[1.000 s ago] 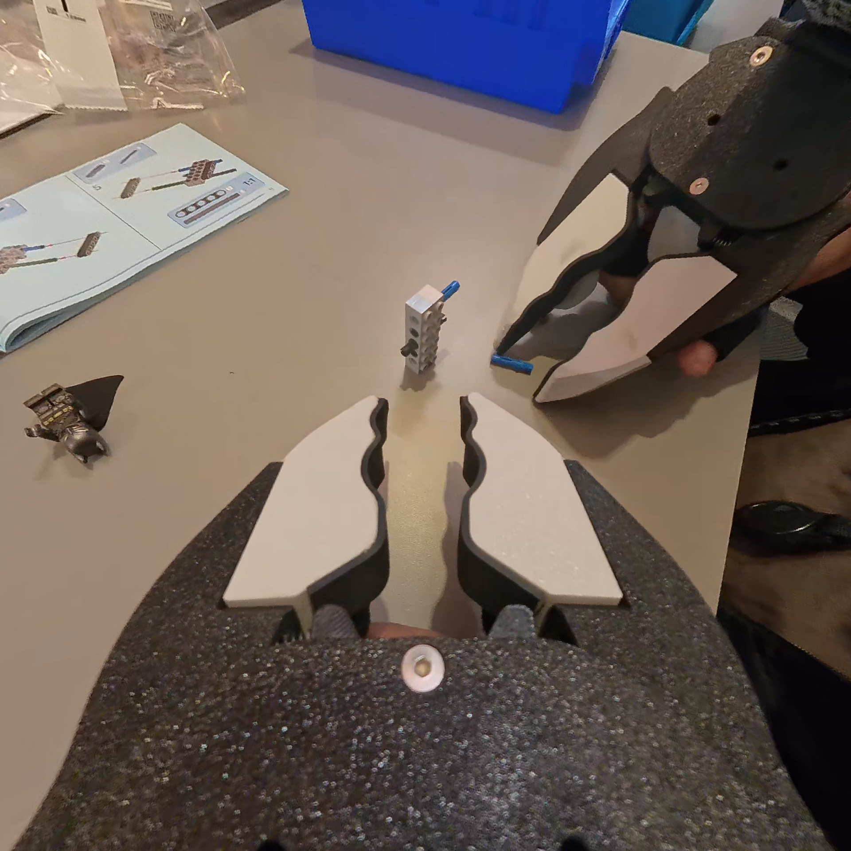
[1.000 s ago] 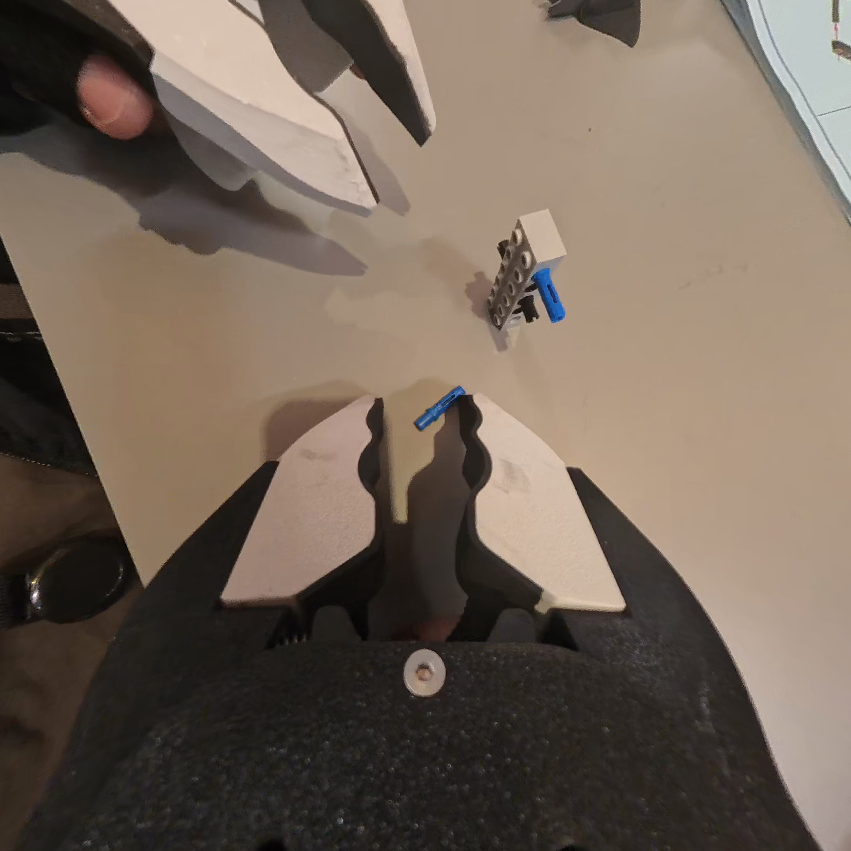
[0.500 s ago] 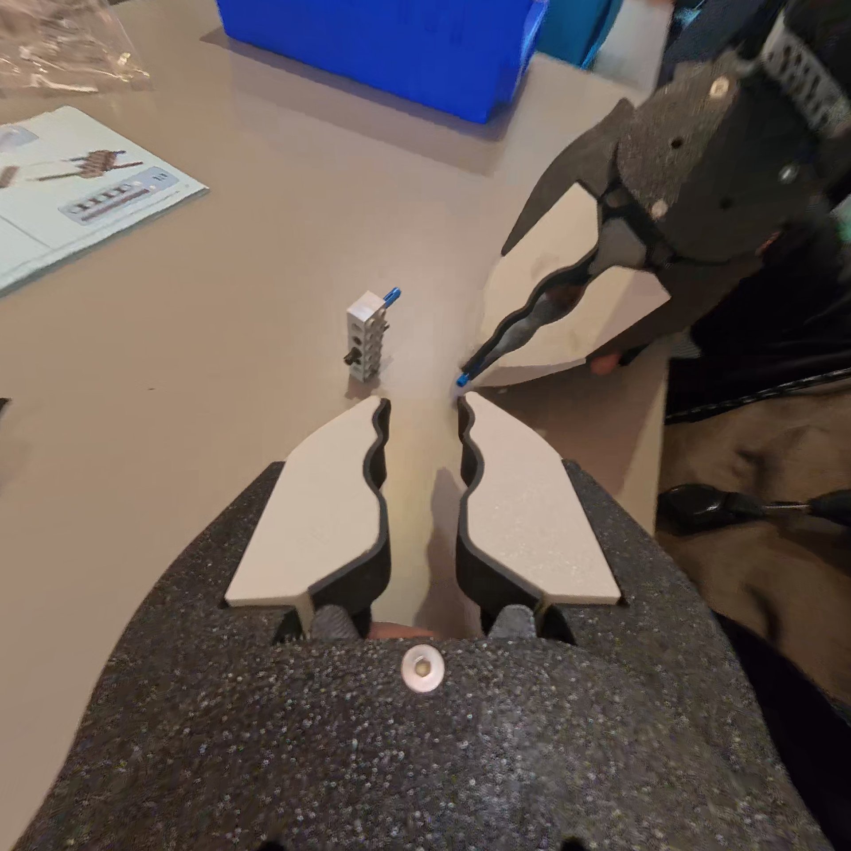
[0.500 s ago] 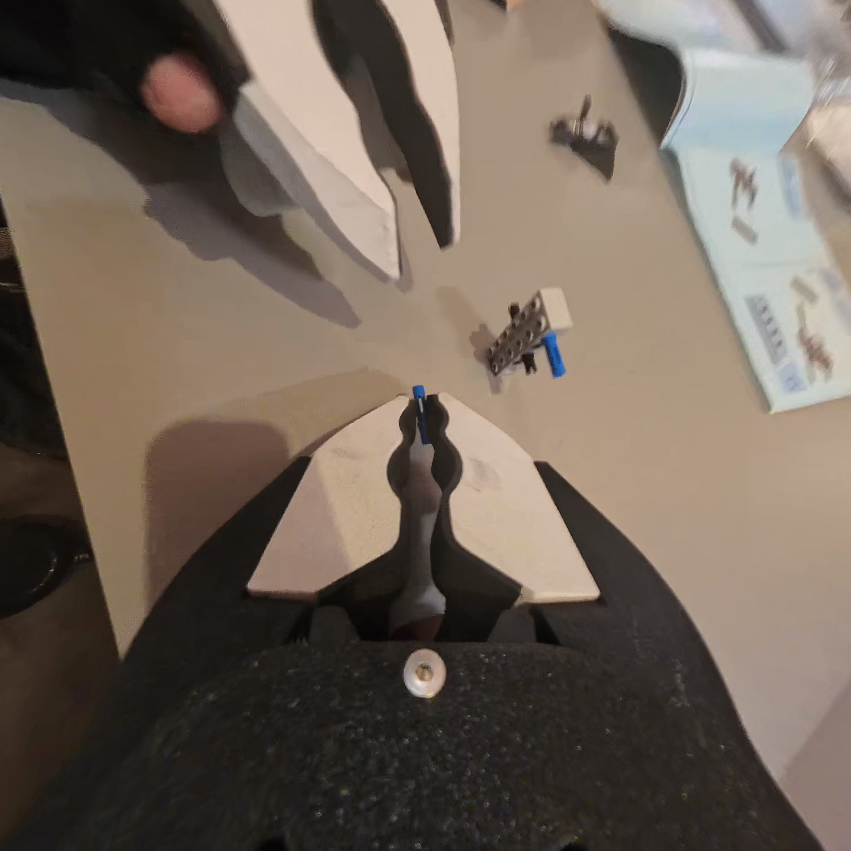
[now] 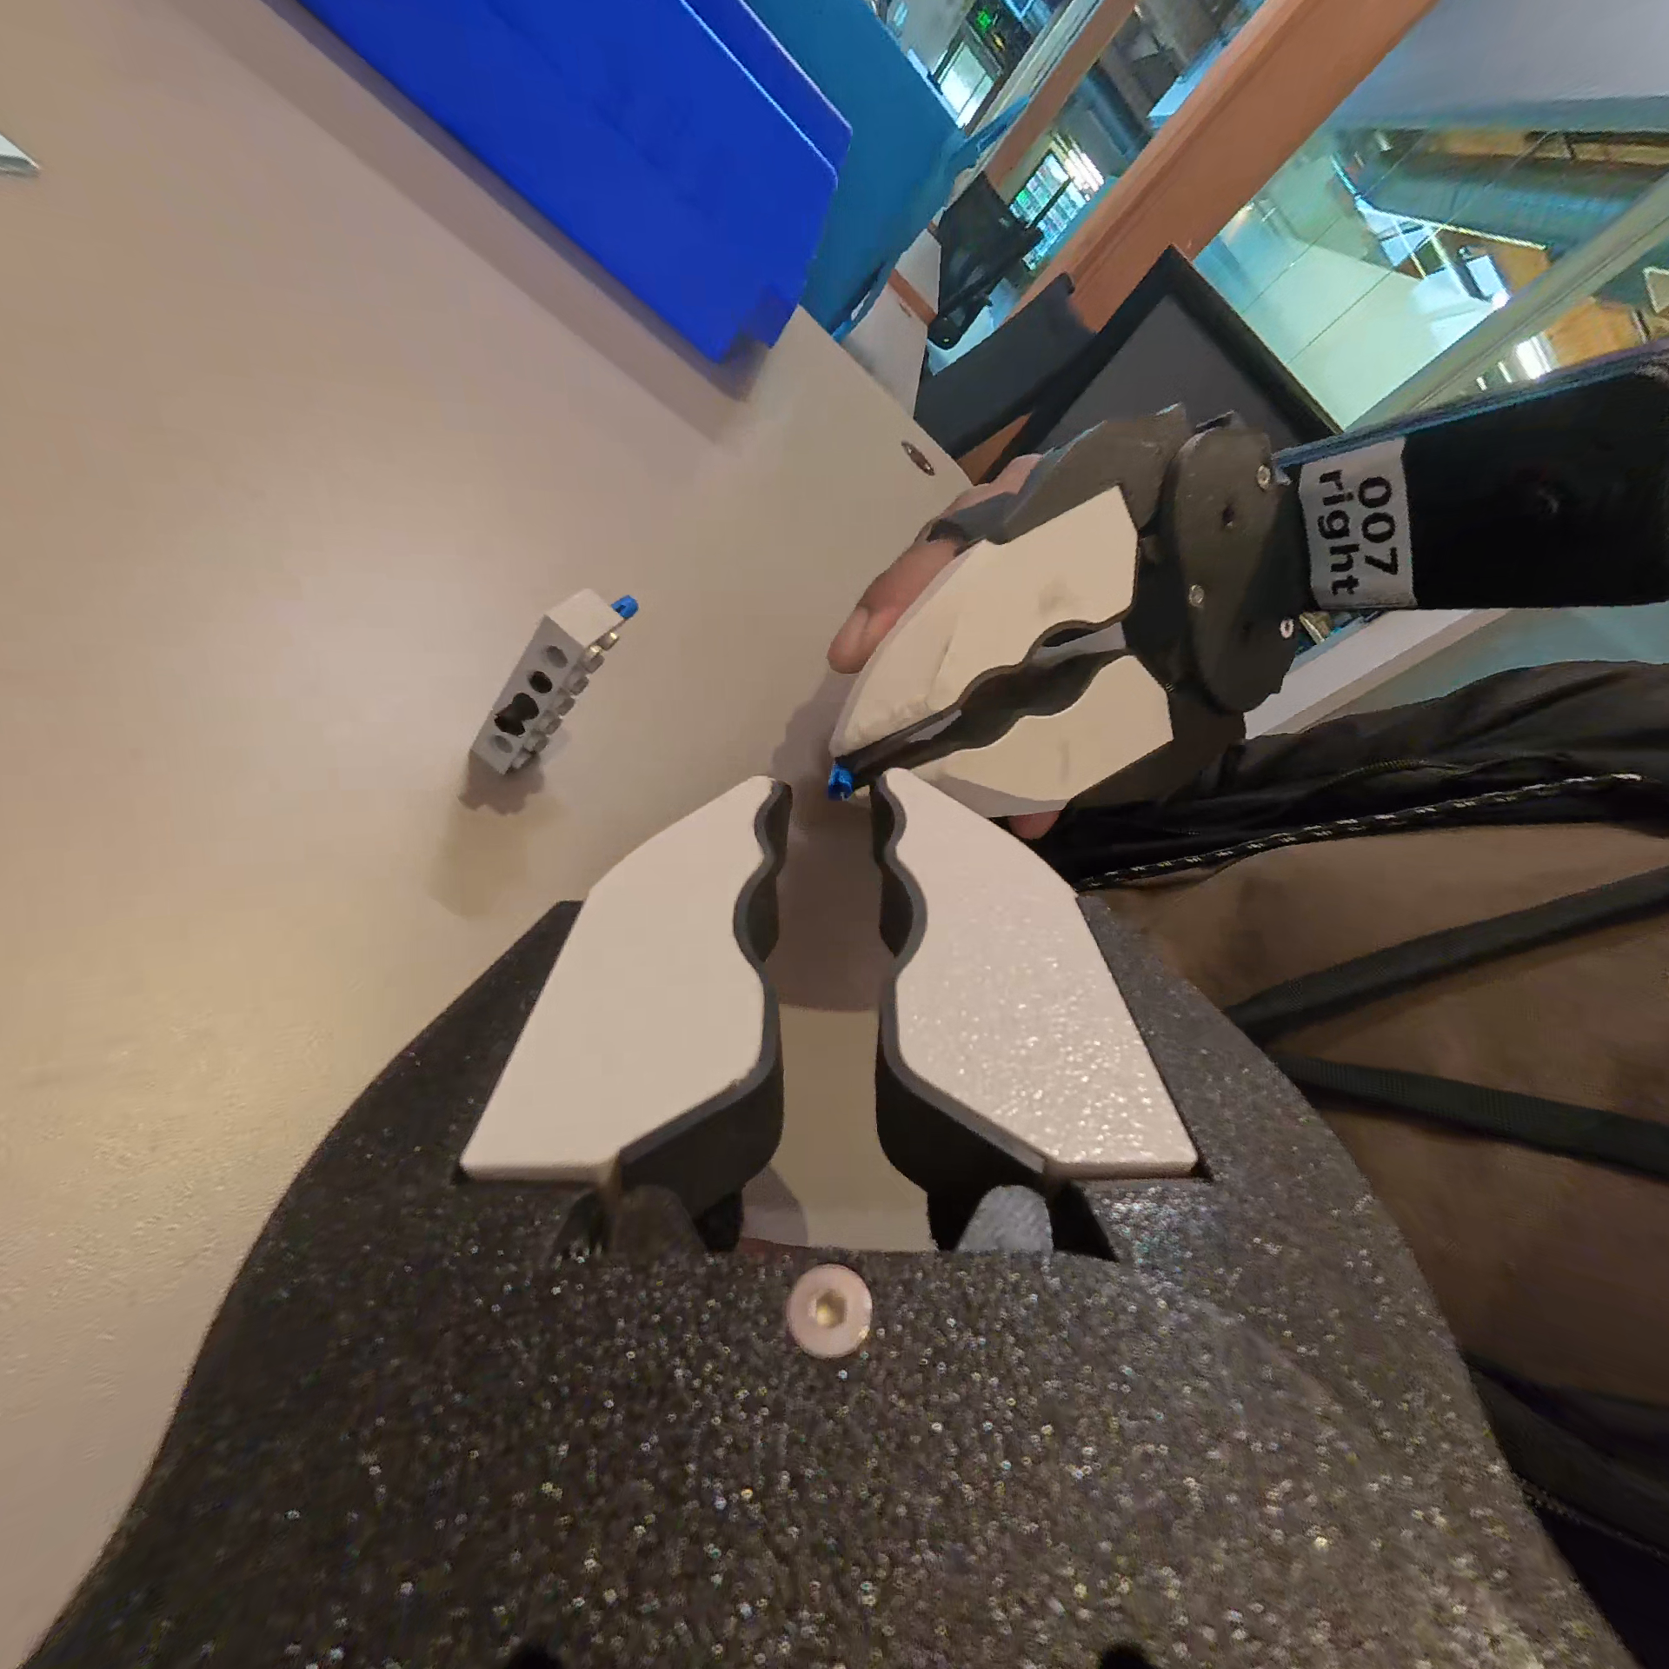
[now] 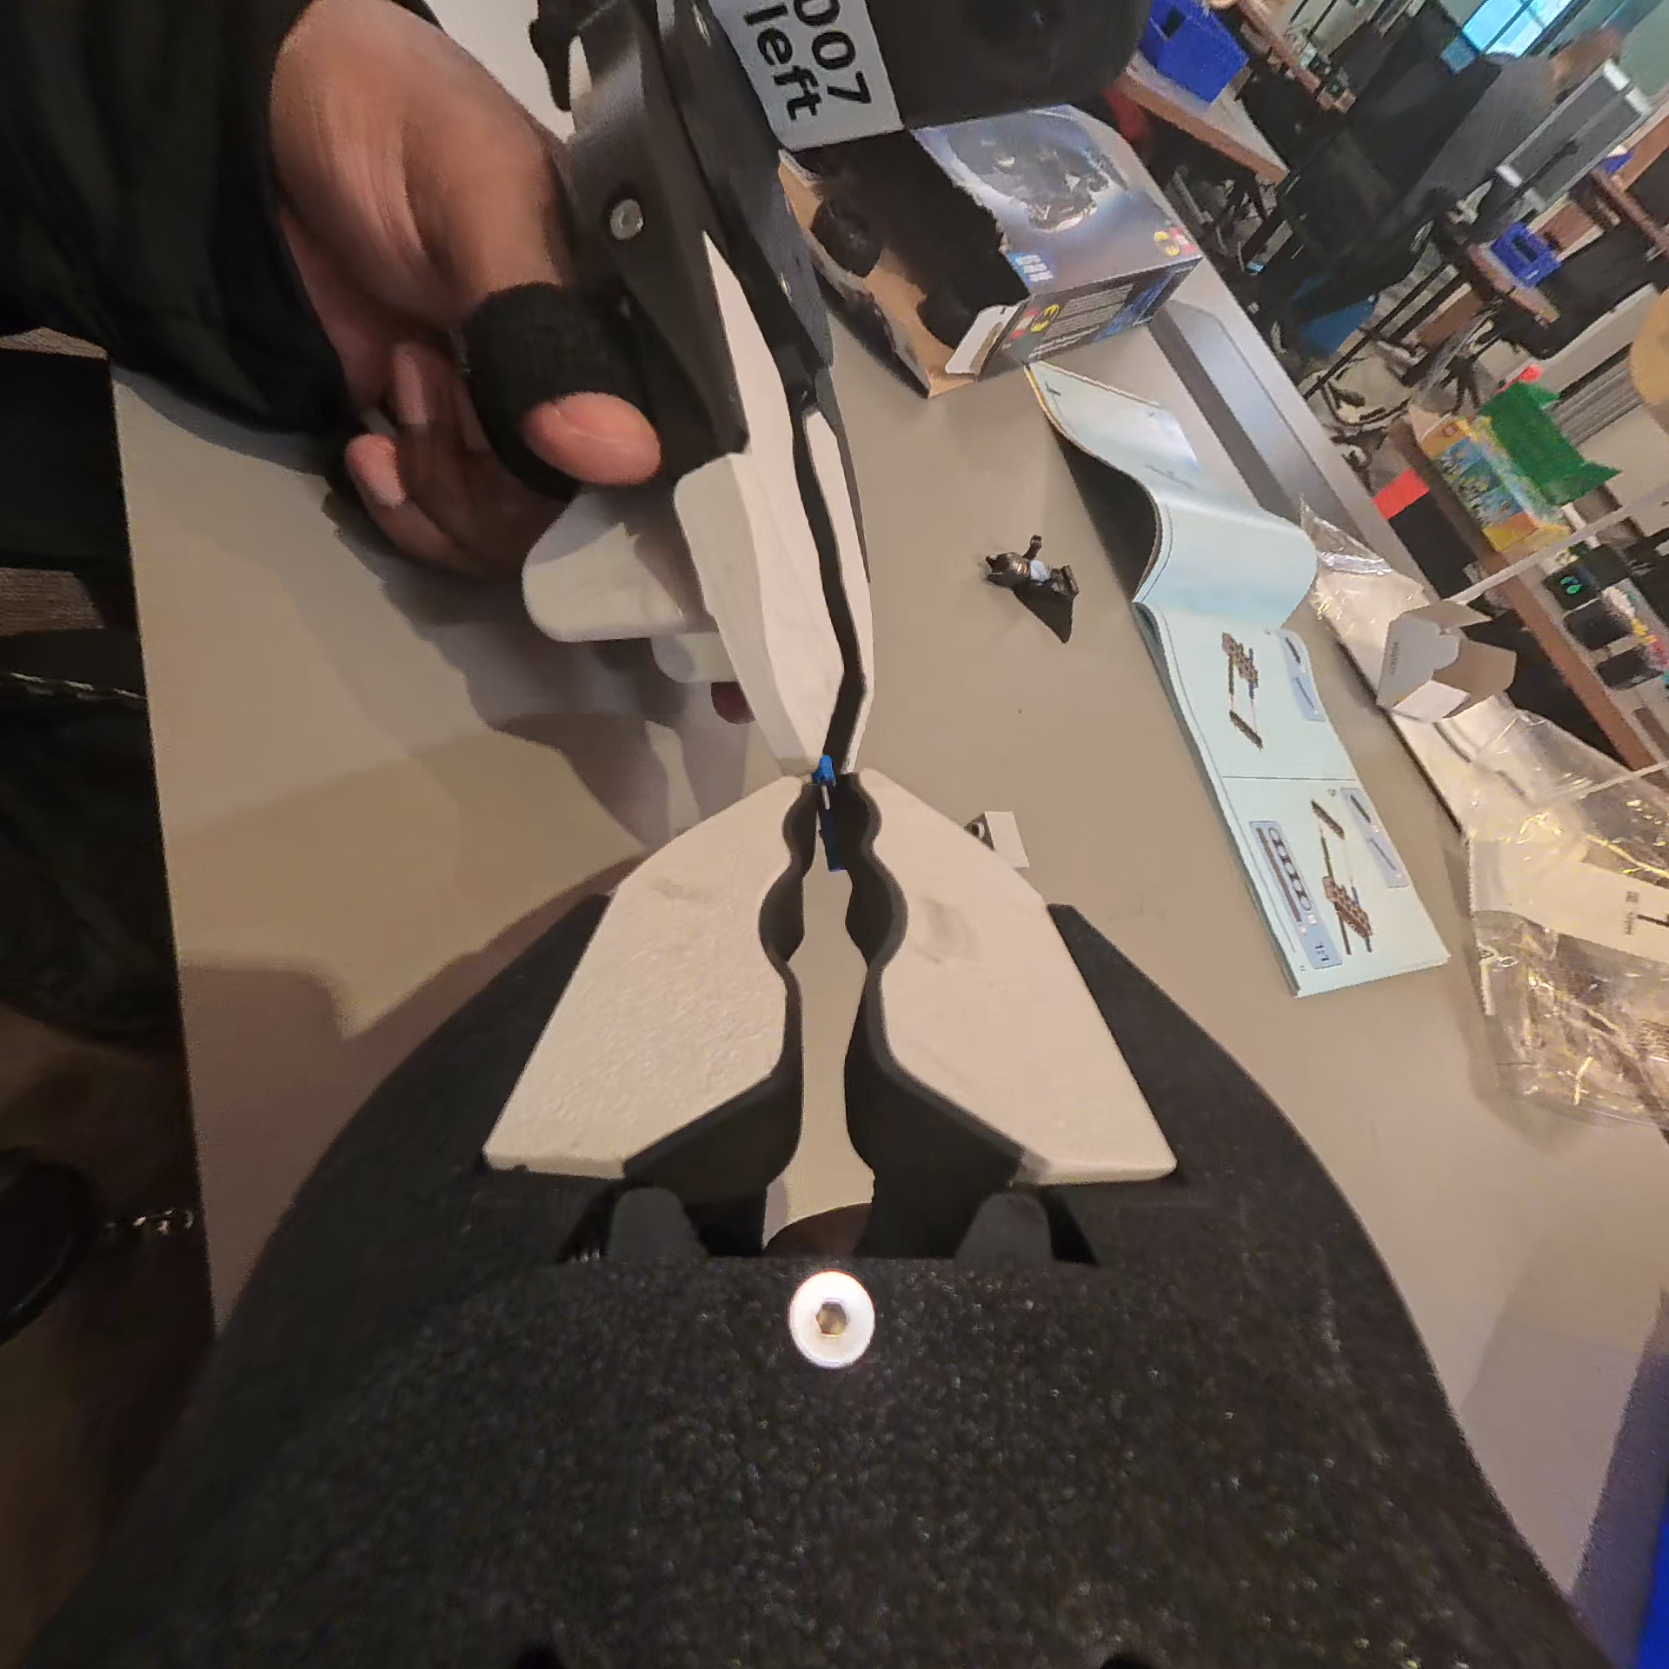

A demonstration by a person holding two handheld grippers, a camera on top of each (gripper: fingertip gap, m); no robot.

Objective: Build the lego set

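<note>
My right gripper is shut on a small blue pin and holds it above the grey table, pin tip forward. In the left wrist view the right gripper brings the pin between my left gripper's fingertips. The left jaws are narrowed but open, with a gap still showing beside the pin. The left gripper shows edge-on in the right wrist view, tip to tip with the right one. A grey studded brick with a blue pin and a black pin in it stands on the table to the left.
A blue bin stands at the table's far side. A light blue instruction booklet, a dark caped minifigure, a printed box and clear plastic bags lie to the right. The table edge runs close by the person's lap. Less than 4 cm separates the two grippers' tips. About 5 cm separates my left fingertips from the grey studded brick.
The right jaws closed on the blue pin lying on the table and lifted it. Both grippers rose and met tip to tip, and the left jaws narrowed around the pin.
</note>
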